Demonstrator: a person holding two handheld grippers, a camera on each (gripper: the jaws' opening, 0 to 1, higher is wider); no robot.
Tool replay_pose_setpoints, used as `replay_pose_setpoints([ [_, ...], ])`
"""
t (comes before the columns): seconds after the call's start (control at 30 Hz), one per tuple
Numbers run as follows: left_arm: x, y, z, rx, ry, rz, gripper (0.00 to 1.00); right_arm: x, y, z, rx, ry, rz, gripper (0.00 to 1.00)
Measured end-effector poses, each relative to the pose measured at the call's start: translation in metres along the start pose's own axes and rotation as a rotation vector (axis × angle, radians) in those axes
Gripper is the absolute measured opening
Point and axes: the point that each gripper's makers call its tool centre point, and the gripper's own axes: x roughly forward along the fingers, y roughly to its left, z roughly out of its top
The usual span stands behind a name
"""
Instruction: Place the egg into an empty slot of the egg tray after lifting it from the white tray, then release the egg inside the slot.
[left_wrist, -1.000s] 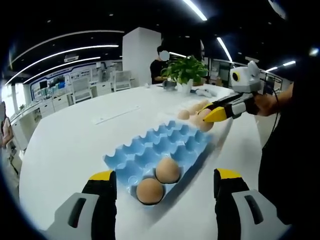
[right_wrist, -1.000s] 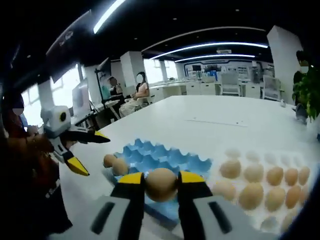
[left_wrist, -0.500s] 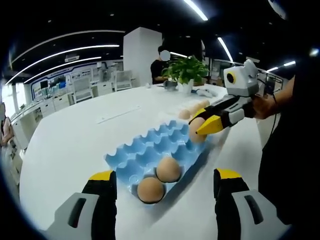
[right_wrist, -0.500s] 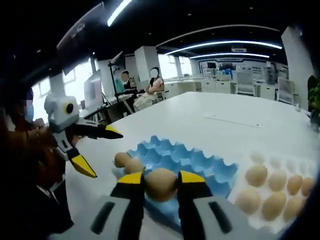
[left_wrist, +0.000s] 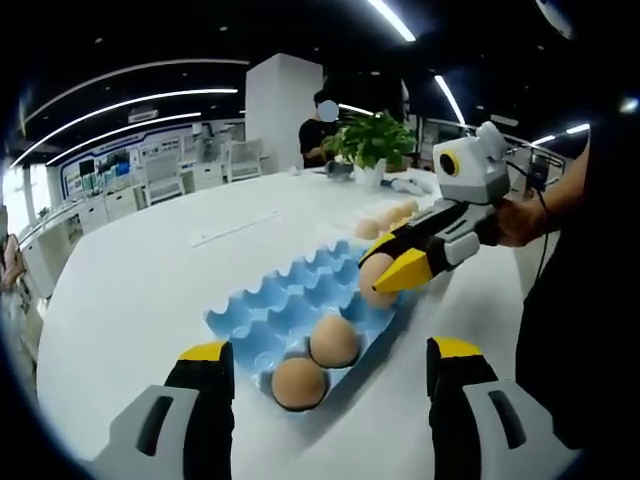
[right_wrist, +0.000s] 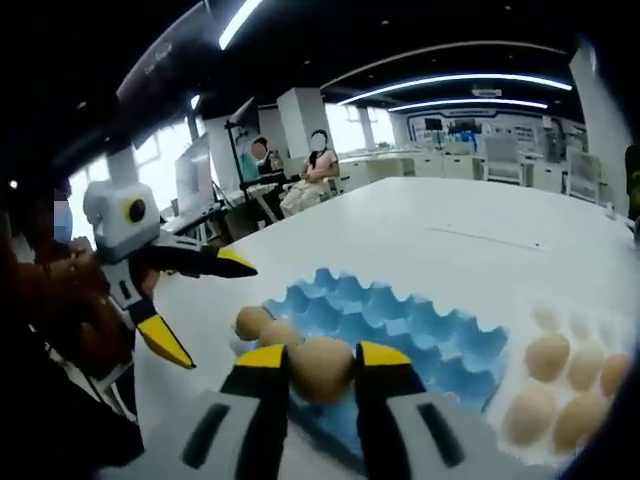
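The blue egg tray (left_wrist: 300, 300) lies on the white table with two brown eggs (left_wrist: 300, 382) in its near slots. My right gripper (right_wrist: 322, 362) is shut on a brown egg (right_wrist: 320, 368) and holds it over the tray's (right_wrist: 400, 330) near edge; in the left gripper view that gripper (left_wrist: 392, 268) hangs with the egg (left_wrist: 372, 282) above the tray's right side. My left gripper (left_wrist: 325, 385) stands open, low in front of the tray, with nothing between its jaws. The white tray (right_wrist: 590, 425) with several eggs lies to the right of the blue one.
A potted plant (left_wrist: 372, 140) stands at the far table edge near a standing person. Seated people (right_wrist: 315, 175) are in the background of the right gripper view. A slim white strip (left_wrist: 235, 230) lies on the table beyond the tray.
The right gripper has carried the egg from over the white tray toward the blue tray and lower, nearer the filled slots. The left gripper has stayed put.
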Motion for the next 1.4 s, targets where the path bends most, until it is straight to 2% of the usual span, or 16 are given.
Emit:
replay_pose_setpoints([
  [0.37, -0.002, 0.003, 0.001, 0.0, 0.0, 0.005, 0.78, 0.017, 0.002, -0.014, -0.02, 0.047, 0.026, 0.25],
  [0.67, -0.001, 0.002, 0.002, 0.002, -0.001, 0.0, 0.78, 0.018, 0.004, -0.014, -0.054, 0.045, 0.034, 0.25],
  [1.03, -0.001, 0.001, 0.002, 0.007, 0.003, -0.004, 0.78, 0.022, 0.008, -0.017, -0.17, 0.054, 0.05, 0.26],
  [1.2, -0.001, 0.002, 0.002, 0.011, 0.002, -0.001, 0.77, 0.022, 0.008, -0.017, -0.194, 0.044, 0.056, 0.27],
  [1.4, -0.003, 0.004, 0.002, 0.013, -0.001, 0.009, 0.78, 0.019, 0.008, -0.014, -0.168, 0.027, 0.061, 0.26],
])
